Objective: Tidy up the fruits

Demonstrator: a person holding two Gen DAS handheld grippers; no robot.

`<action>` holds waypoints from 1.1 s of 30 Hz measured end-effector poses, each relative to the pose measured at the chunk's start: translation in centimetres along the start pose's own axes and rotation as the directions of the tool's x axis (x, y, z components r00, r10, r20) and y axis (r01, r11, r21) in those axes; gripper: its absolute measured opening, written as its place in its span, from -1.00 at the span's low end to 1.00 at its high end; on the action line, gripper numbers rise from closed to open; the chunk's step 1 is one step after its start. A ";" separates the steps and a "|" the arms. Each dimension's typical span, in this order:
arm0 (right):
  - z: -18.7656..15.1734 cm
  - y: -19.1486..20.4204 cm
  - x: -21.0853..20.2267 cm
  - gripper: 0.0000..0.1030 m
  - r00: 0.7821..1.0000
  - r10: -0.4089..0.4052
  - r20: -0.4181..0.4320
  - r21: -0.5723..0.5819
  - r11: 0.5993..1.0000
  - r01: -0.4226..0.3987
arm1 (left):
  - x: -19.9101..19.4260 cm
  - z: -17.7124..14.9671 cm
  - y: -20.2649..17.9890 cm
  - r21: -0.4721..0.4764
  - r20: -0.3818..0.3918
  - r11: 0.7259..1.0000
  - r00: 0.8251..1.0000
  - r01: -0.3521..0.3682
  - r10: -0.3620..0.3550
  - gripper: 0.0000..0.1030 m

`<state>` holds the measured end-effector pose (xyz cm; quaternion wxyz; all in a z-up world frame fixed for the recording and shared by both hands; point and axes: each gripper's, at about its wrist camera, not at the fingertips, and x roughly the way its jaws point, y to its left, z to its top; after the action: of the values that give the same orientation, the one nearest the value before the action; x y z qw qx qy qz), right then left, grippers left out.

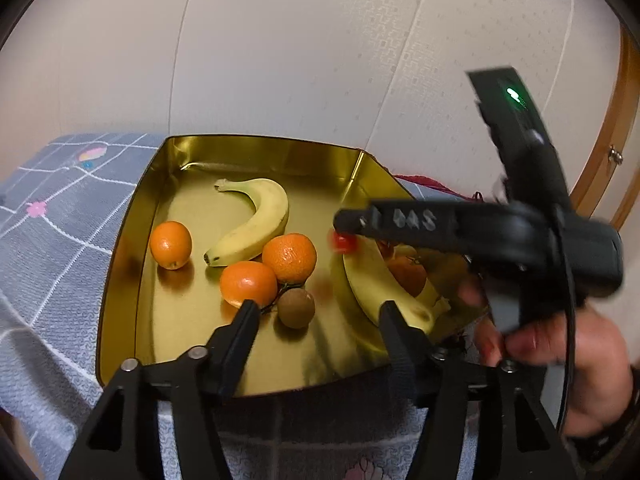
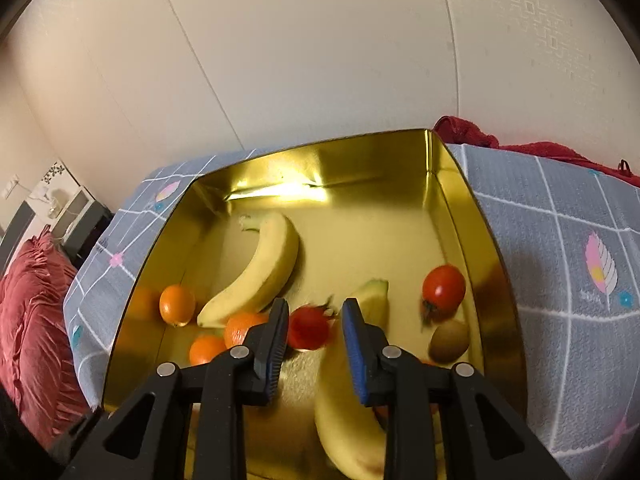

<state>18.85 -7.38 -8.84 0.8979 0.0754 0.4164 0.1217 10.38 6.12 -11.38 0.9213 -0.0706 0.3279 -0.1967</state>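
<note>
From my left wrist camera, working left to right: the grey patterned cloth [image 1: 48,240] covers the surface, and the gold tray [image 1: 124,264] sits on it. At the tray's left side lies a lone orange [image 1: 171,245], well apart from the others. Next comes a banana [image 1: 256,224], curved, stem toward the back wall of the tray. Two more oranges [image 1: 289,258] sit touching each other just in front of it, with a kiwi [image 1: 296,307] just beside them. My left gripper [image 1: 318,310] stands open over the tray's near part, nothing between its fingers. Right of that lies a second banana [image 1: 384,288] with something orange behind it. Further right, the right gripper [image 1: 347,236] reaches in from the side, a small tomato [image 1: 344,242] at its tip, and the person's hand [image 1: 560,344] grips its handle.

From my right wrist camera, the same order: red bedding [image 2: 36,304] off to the left, then the tray with the lone orange [image 2: 177,305] and the first banana [image 2: 260,276]. My right gripper [image 2: 316,322] has its jaws parted only narrowly, with a tomato [image 2: 309,327] in the gap; it is blurred, so I cannot tell whether the pads actually press on it. To the right sit a second tomato [image 2: 444,289] and another kiwi [image 2: 449,340], near the tray's right wall.
</note>
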 end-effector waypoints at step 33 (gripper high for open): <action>-8.0 2.9 -13.2 0.39 0.954 -0.256 0.156 0.041 0.967 0.253 | -9.4 0.0 -0.6 -0.036 0.074 0.937 0.934 -0.346 0.348 0.99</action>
<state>4.03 -8.03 -3.70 0.9357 0.0399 0.3506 -0.0058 3.57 9.39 -5.78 0.9530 -0.0296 0.3006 -0.0243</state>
